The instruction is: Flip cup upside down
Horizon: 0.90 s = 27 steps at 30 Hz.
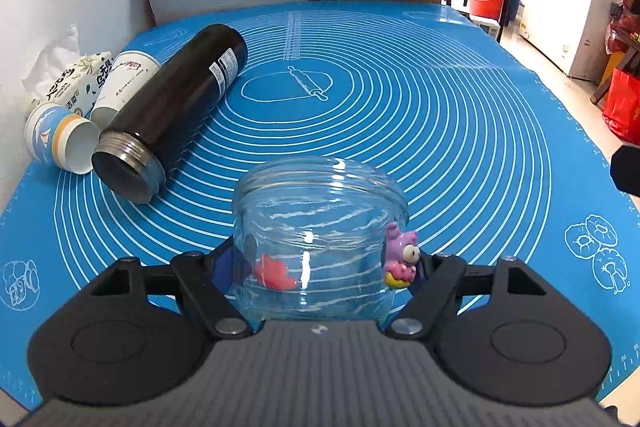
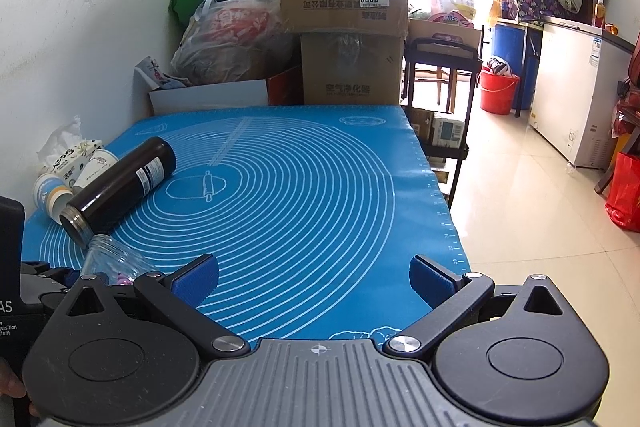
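Note:
A clear glass cup (image 1: 320, 239) with a pink pig charm and a red charm on its sides sits between the blue pads of my left gripper (image 1: 324, 267), which is shut on it. The cup's open mouth faces away from the camera. In the right wrist view the cup (image 2: 112, 259) shows at the lower left, tilted, held above the blue mat (image 2: 300, 195). My right gripper (image 2: 314, 279) is open and empty over the mat's near right part.
A black thermos (image 1: 172, 107) lies on its side at the left, mouth towards me. Two paper cups (image 1: 60, 139) and a tissue pack (image 1: 76, 83) lie beside it by the wall. Cardboard boxes (image 2: 344, 7) and bags stand behind the table. The table's right edge drops to the floor.

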{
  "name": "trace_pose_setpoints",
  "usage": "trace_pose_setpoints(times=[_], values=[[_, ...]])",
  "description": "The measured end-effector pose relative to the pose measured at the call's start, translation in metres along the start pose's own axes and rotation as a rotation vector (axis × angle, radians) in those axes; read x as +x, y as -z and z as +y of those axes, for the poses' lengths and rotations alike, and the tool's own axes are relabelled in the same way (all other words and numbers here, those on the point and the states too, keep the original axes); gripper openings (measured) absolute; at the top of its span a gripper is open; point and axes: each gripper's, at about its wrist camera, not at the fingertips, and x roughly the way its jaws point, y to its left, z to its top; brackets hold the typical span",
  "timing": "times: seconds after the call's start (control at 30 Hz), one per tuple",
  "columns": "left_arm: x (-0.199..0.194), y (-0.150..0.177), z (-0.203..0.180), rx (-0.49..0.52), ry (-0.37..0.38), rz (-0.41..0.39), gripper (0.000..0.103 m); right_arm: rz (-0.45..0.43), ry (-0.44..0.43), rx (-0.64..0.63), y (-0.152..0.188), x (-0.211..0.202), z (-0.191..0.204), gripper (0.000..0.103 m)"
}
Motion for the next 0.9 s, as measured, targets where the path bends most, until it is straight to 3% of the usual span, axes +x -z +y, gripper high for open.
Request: trace_pose_setpoints(times=[0.1,0.2,0.63,0.9], values=[[0.000,-0.001,0.001,-0.001,0.006,0.002,0.081,0.001,0.001,-0.005,0.000,-0.001,0.002,0.103],[-0.002,0.001,0.000,0.004,0.002,-0.008,0.092,0.003,0.002,-0.007,-0.001,-0.001,0.002,0.103],[-0.025,-0.004,0.003,-0.011,0.008,-0.076,0.094,-0.003,-0.003,-0.032,-0.005,-0.008,0.006,0.103],[-0.060,-0.006,0.020,-0.052,-0.031,-0.167,0.095,-0.005,0.028,-0.211,-0.018,-0.015,0.026,0.103]])
